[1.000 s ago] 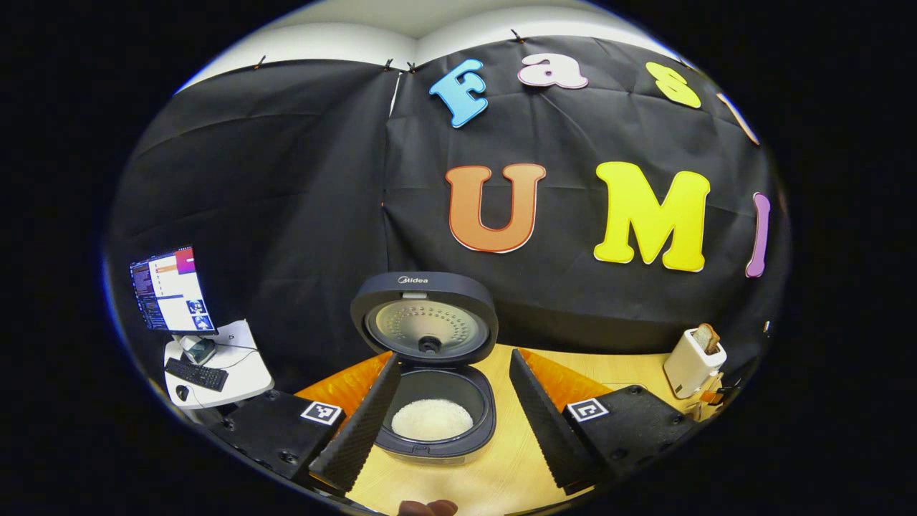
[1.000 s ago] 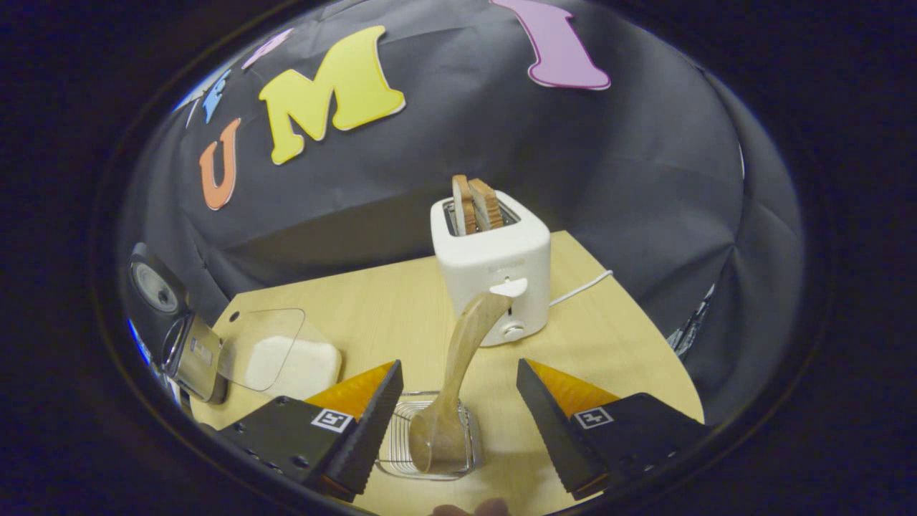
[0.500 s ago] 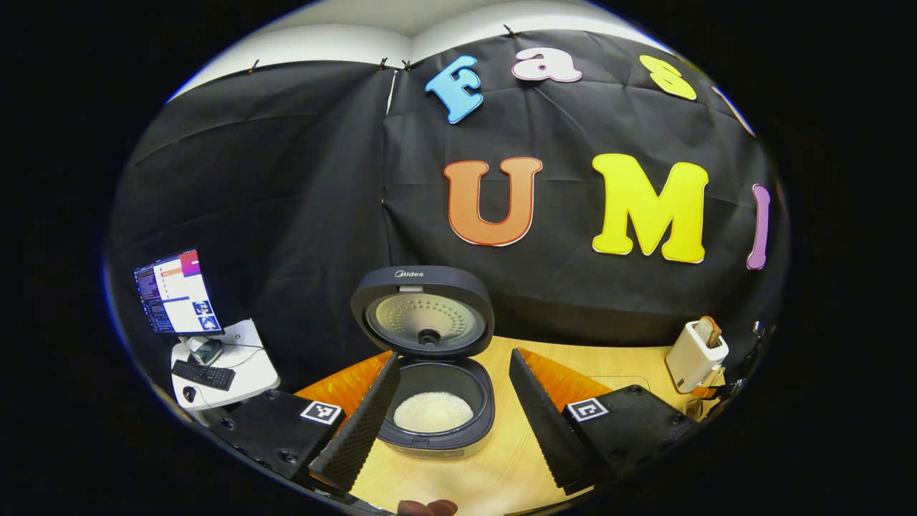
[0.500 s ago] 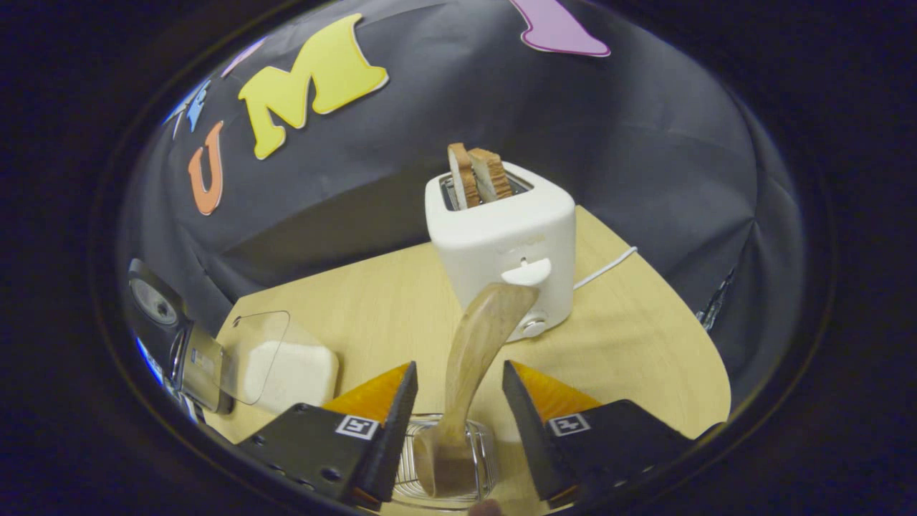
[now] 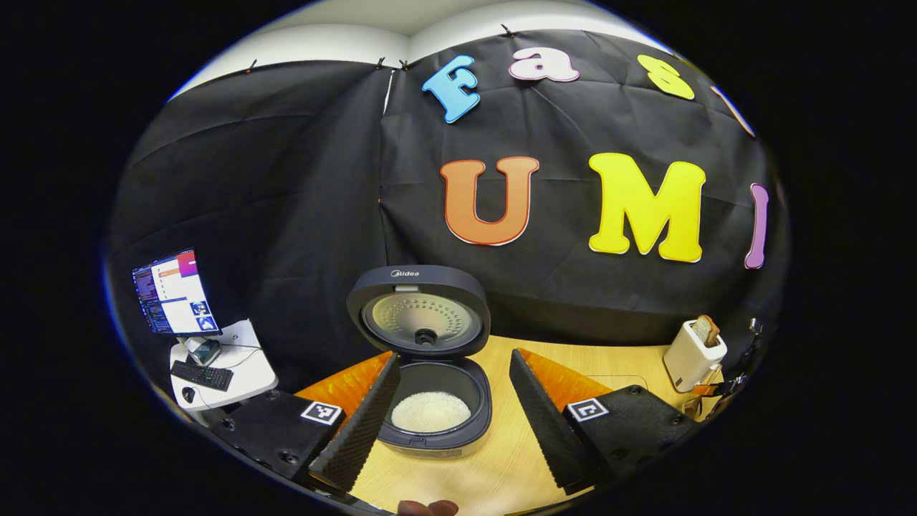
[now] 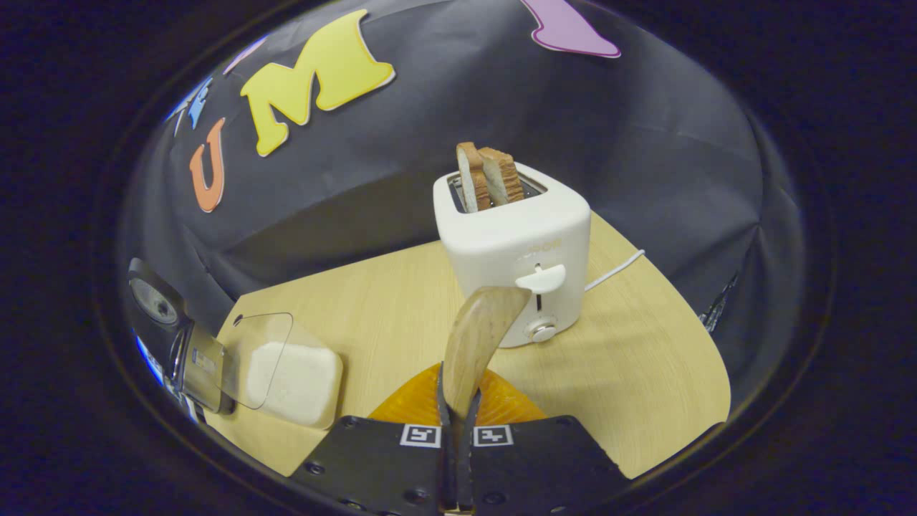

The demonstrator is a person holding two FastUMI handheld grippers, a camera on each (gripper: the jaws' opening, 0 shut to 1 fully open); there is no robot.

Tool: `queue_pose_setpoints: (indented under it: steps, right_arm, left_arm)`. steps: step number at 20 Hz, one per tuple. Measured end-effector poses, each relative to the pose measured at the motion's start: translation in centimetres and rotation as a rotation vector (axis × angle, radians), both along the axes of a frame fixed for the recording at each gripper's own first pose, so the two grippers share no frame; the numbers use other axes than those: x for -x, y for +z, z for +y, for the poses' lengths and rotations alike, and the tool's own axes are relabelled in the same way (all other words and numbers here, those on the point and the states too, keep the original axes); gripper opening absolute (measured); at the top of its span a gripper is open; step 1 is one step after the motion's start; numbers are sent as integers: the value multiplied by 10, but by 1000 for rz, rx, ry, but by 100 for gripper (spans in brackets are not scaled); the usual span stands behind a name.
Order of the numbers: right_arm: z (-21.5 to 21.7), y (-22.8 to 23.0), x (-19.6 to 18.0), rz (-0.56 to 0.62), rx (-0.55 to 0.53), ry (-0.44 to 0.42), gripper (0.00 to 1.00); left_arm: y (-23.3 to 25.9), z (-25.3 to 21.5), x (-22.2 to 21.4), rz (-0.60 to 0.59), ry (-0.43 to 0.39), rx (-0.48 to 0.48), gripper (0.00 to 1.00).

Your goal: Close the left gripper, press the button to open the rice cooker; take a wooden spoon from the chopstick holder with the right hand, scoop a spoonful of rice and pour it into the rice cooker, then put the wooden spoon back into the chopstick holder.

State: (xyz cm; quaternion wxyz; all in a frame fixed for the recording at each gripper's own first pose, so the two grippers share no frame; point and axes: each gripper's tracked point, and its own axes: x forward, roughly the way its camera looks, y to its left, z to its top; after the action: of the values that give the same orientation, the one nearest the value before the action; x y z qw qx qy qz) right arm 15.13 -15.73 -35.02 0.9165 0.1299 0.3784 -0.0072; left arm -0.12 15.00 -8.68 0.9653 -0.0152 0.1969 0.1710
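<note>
Right gripper view: right gripper (image 6: 455,416) clamps wooden spoon (image 6: 474,340).

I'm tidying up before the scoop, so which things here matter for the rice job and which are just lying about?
For the job:
wooden spoon, clamped in the right gripper
open black rice cooker
clear tub of white rice

Lying about:
white toaster with bread slices
desk monitor, keyboard

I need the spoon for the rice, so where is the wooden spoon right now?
In the right gripper view, the wooden spoon stands clamped between the right gripper fingers, its handle rising in front of the white toaster.
</note>
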Motion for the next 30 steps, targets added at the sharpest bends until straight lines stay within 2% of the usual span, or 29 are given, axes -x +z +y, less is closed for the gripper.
queue_pose_setpoints:
  steps: [9,15,18,22,26,30]
  right_arm:
    - [2,52,5,-100,34,-8,2]
    - [12,120,8,-195,85,-10,2]
    - [38,156,4,-241,91,27,1]
    - [92,191,-13,-311,87,81,1]
    - [150,185,-29,-328,86,125,0]
    - [198,144,-45,-282,50,131,2]
  left_arm:
    - [-1,-2,-3,-29,-14,32,98]
    - [1,-12,0,-75,-42,40,98]
    - [-2,-10,2,-102,-45,54,98]
    - [-1,-8,6,-129,-64,24,99]
    - [0,-7,13,-144,-64,29,98]
    - [3,-8,16,-146,-73,42,98]
